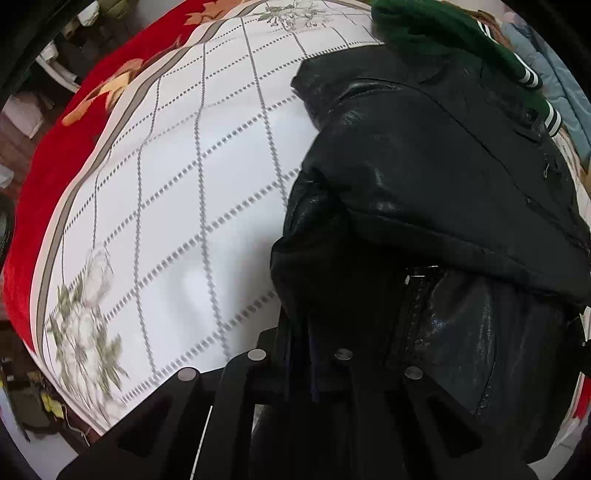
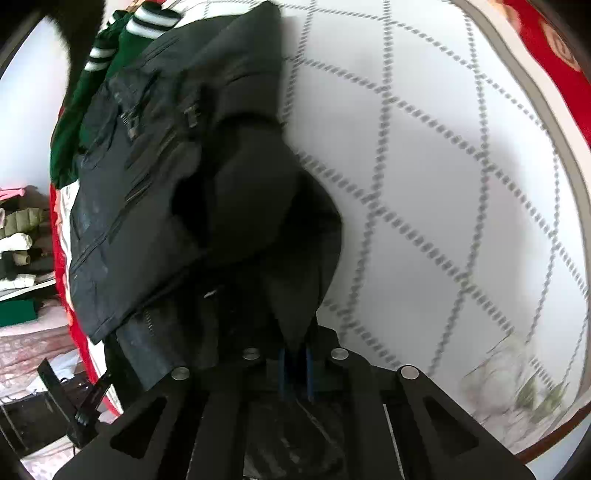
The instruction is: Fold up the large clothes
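Your left gripper point(image 1: 301, 369) is clenched on a fold of the black jacket point(image 1: 436, 177), which fills the right half of the left wrist frame and drapes down over the fingers. Your right gripper point(image 2: 295, 365) pinches another dark edge of the jacket point(image 2: 221, 192) between its 2 blue pads point(image 2: 282, 373), at the lower centre of the right wrist frame. The jacket lies bunched on the white bedspread point(image 1: 184, 192) with its grey dotted grid. A green garment point(image 1: 443, 33) with striped cuffs sits just beyond the jacket, at the upper right. A red blanket point(image 1: 55, 155) borders the bedspread at the left.
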Tool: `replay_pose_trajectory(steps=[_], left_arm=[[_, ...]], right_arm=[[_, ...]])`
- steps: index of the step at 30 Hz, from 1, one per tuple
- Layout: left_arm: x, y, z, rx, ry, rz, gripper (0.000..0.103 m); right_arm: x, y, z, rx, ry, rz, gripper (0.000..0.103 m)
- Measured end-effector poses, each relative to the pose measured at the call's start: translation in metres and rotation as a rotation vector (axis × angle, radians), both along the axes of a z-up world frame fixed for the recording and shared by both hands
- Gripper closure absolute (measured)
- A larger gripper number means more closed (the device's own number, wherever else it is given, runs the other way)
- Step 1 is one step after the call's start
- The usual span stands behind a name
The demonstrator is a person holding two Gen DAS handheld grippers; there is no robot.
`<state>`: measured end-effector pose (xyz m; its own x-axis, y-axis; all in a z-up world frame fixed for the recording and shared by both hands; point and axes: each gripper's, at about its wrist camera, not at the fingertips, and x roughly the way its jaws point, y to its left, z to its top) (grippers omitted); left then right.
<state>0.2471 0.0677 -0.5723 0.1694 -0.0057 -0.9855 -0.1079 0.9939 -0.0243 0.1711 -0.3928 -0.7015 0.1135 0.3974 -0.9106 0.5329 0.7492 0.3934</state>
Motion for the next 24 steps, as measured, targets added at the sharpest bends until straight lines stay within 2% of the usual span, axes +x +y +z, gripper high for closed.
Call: replay_pose_trajectory(steps=[3,5,6,7,10,11,13,14,15,16,17,18,19,20,22,24], left_arm=[[0.016,0.023,0.008,0.023,-0.035,-0.013,0.099],[0.032,0.041,0.012,0.06,-0.059,-0.027,0.098],[0.043,0.052,0.011,0.077,-0.061,-0.032,0.098],[0.052,0.06,0.008,0.084,-0.051,-0.033,0.097],[0.066,0.068,-0.006,0.059,0.016,-0.034,0.092],[0.064,0.066,-0.007,0.067,0.02,-0.04,0.092],[0.06,0.057,0.0,0.103,-0.001,-0.06,0.091],[0.058,0.053,0.004,0.118,-0.013,-0.064,0.086],[0.056,0.05,0.011,0.121,-0.029,-0.055,0.079],[0.054,0.049,0.016,0.099,-0.044,-0.04,0.057],[0.054,0.049,0.019,0.081,-0.051,-0.029,0.024],[0.053,0.049,0.024,0.072,-0.064,-0.015,0.012],[0.054,0.048,0.028,0.071,-0.081,-0.003,0.008],[0.054,0.046,0.032,0.078,-0.096,0.011,0.008],[0.056,0.048,0.033,0.109,-0.102,0.024,0.008],[0.051,0.043,0.032,0.153,-0.103,0.03,0.008]], right_arm=[[-0.006,0.026,0.007,0.076,-0.002,-0.006,0.096],[-0.015,0.046,0.012,0.182,-0.005,-0.025,0.097],[-0.021,0.06,0.012,0.204,0.003,-0.017,0.097],[-0.026,0.071,0.011,0.191,0.024,0.004,0.098],[-0.044,0.087,-0.009,0.041,0.134,0.068,0.098],[-0.05,0.089,-0.014,0.016,0.14,0.047,0.1],[-0.045,0.1,-0.008,-0.053,0.161,0.097,0.096],[-0.038,0.106,0.0,-0.089,0.19,0.126,0.088],[-0.035,0.107,0.005,-0.109,0.202,0.133,0.085],[-0.032,0.105,0.018,-0.121,0.184,0.129,0.078],[-0.029,0.103,0.025,-0.132,0.164,0.125,0.067],[-0.026,0.1,0.032,-0.167,0.149,0.118,0.061],[-0.025,0.098,0.034,-0.186,0.138,0.115,0.053],[-0.019,0.096,0.032,-0.211,0.122,0.118,0.052],[-0.012,0.097,0.021,-0.235,0.122,0.16,0.052],[-0.007,0.098,0.009,-0.346,0.124,0.218,0.057]])
